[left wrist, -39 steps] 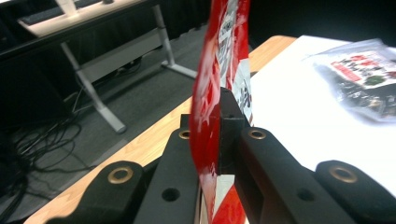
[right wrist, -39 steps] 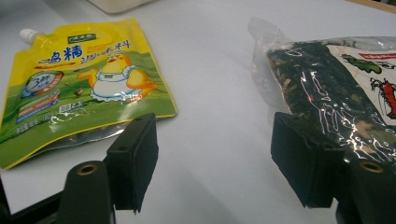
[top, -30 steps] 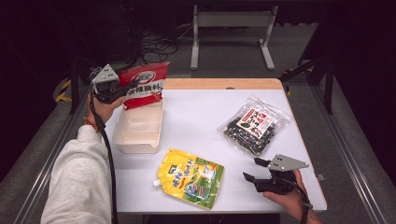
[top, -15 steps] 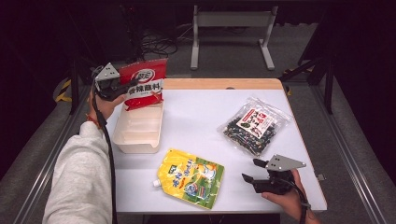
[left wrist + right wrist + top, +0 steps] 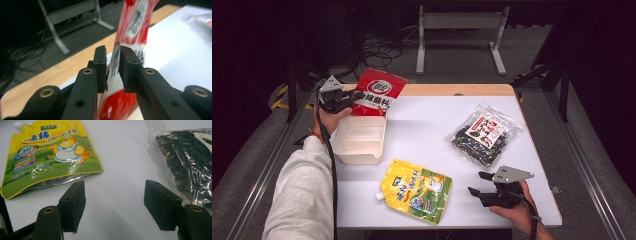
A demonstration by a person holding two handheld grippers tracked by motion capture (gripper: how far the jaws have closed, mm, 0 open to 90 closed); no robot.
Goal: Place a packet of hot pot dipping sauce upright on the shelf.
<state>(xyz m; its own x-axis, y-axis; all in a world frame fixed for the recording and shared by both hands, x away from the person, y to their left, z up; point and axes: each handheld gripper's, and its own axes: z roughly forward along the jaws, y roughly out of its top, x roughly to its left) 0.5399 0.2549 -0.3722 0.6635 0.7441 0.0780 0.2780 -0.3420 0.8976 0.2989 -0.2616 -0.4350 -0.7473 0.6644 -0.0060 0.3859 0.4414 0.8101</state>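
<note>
A red and white packet (image 5: 379,92) stands upright at the far end of a cream tray (image 5: 359,150), at the table's left. My left gripper (image 5: 357,97) is at the packet's left edge. In the left gripper view the thin packet (image 5: 135,22) runs between the two pads (image 5: 113,60) with a gap on each side. These jaws have just been opening and no longer press on it. My right gripper (image 5: 476,182) rests open near the front right, with bare table between its jaws (image 5: 117,202).
A yellow and green spouted pouch (image 5: 417,190) lies flat at the front centre, left of the right gripper (image 5: 52,152). A clear bag of dark dried food (image 5: 482,135) lies at the right (image 5: 187,165). The white table's far edge is a wooden strip (image 5: 452,90).
The left gripper and the red packet have sunk a little toward the far end of the tray. The right hand has kept still.
</note>
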